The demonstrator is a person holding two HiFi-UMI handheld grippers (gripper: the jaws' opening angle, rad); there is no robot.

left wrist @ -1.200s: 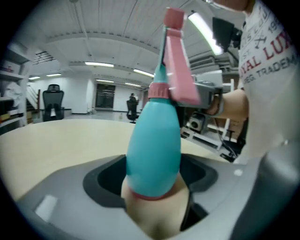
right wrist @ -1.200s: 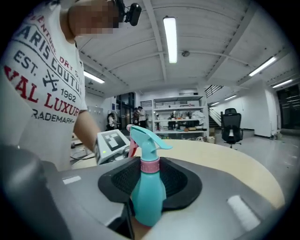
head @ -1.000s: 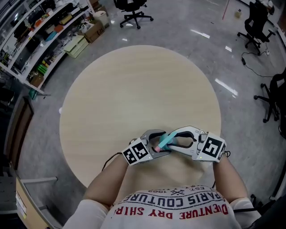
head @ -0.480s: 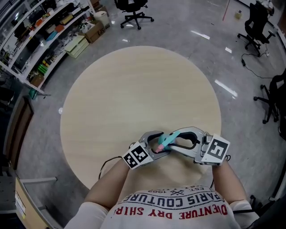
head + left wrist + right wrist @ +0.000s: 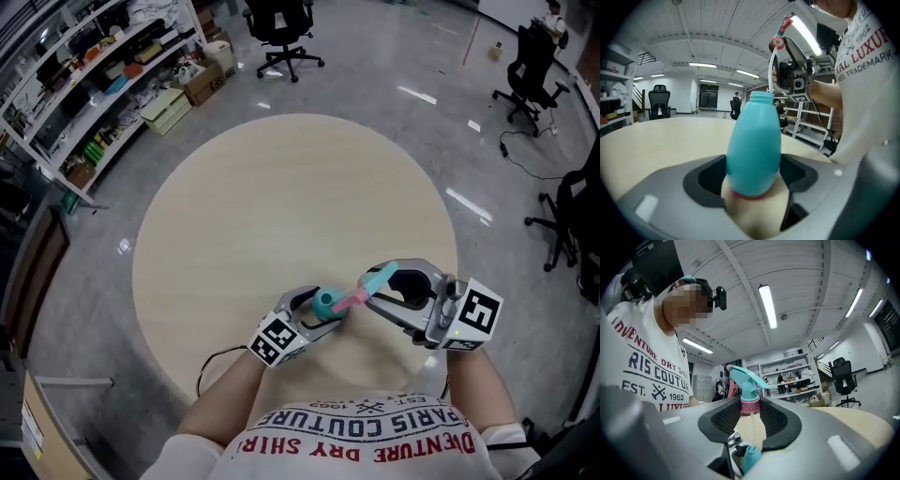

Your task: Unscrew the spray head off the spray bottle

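Note:
The teal spray bottle [image 5: 325, 303] stands with its open neck up between the jaws of my left gripper [image 5: 319, 314], low over the round table [image 5: 281, 197]. In the left gripper view the bottle [image 5: 753, 145] fills the middle, capless. My right gripper [image 5: 370, 292] is shut on the spray head [image 5: 377, 278] by its pink collar, up and to the right of the neck. In the right gripper view the teal spray head [image 5: 745, 379] points away, its clear dip tube [image 5: 752, 427] hanging toward the bottle [image 5: 751, 456] below.
The person stands at the table's near edge. Shelves with clutter [image 5: 84, 84] and boxes [image 5: 183, 89] line the upper left. Office chairs stand at the top [image 5: 279, 23] and along the right [image 5: 567, 211].
The right gripper has risen with the spray head, which has come off the bottle's neck. The left gripper with the bottle has shifted a little left and tilted.

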